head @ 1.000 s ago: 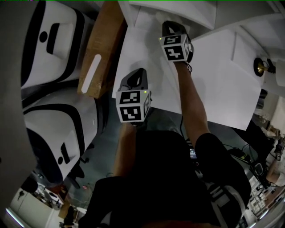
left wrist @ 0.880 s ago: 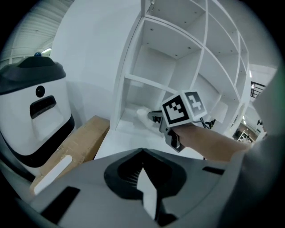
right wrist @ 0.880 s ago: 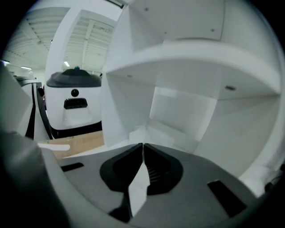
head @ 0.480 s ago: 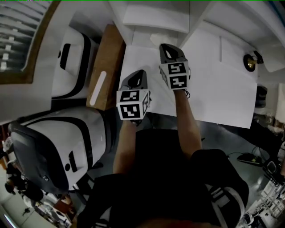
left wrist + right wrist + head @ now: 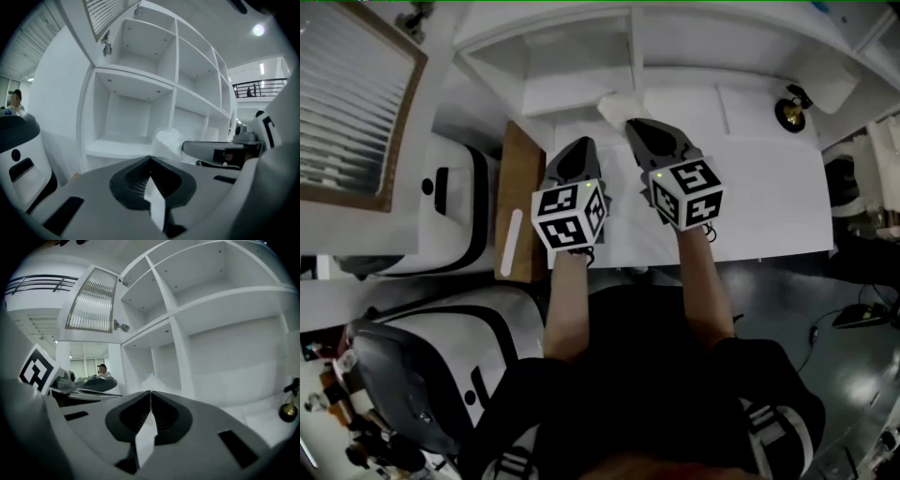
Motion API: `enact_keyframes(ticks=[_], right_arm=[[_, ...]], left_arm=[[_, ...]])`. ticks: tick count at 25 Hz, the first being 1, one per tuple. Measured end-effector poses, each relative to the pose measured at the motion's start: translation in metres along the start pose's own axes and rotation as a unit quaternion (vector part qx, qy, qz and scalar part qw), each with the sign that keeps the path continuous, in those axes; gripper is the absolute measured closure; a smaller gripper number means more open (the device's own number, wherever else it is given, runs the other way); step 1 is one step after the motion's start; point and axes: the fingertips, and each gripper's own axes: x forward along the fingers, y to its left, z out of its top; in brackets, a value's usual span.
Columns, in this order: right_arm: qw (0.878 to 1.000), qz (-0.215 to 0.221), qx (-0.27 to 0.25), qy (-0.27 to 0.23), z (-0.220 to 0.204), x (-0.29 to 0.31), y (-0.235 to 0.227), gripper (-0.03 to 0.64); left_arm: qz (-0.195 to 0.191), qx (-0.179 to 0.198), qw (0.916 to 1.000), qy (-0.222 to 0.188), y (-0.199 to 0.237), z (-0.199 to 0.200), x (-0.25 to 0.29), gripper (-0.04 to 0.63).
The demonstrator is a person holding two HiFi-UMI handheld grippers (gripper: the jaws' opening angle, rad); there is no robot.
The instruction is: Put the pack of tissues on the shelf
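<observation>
- White table (image 5: 750, 206), mostly bare, pushed up against a white shelf (image 5: 581, 56) at the back.
- The shelf is open cubbies split by a divider, and the ones in view look bare.
- Tissues (image 5: 615, 105) sit right at the foot of the divider, at the shelf's front edge. Can't tell if they're on the ledge or the table.
- Small brass thing (image 5: 788, 113) stands at the table's back right.
- Wooden board (image 5: 523, 178) butts against the table's left edge, with a white strip (image 5: 511, 242) lying on it.

At the head view's upper middle, the shelf (image 5: 567, 94) has open bays free either side of an upright divider (image 5: 634, 47), the pack of tissues (image 5: 616, 106) blocking its foot, a brass bell (image 5: 789, 113) standing upper right.
</observation>
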Motion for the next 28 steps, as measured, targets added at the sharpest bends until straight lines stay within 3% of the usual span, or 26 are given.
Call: enact_keyframes(ticks=[4, 16, 28], right_arm=[[1.000, 0.010, 0.012, -0.016, 0.019, -0.025, -0.008, 0.592], [0.997, 0.021, 0.011, -0.071, 0.059, -0.068, -0.011, 0.592], [0.995, -0.048, 0.011, -0.090, 0.055, -0.113, -0.050, 0.592]], left_arm=[[-0.010, 0.015, 0.9994, -0.031, -0.021, 0.029, 0.001, 0.584], [-0.043, 0.053, 0.9951, -0.071, -0.067, 0.066, 0.000, 0.584], [-0.105, 0.080, 0.9880, -0.081, -0.127, 0.069, 0.013, 0.584]])
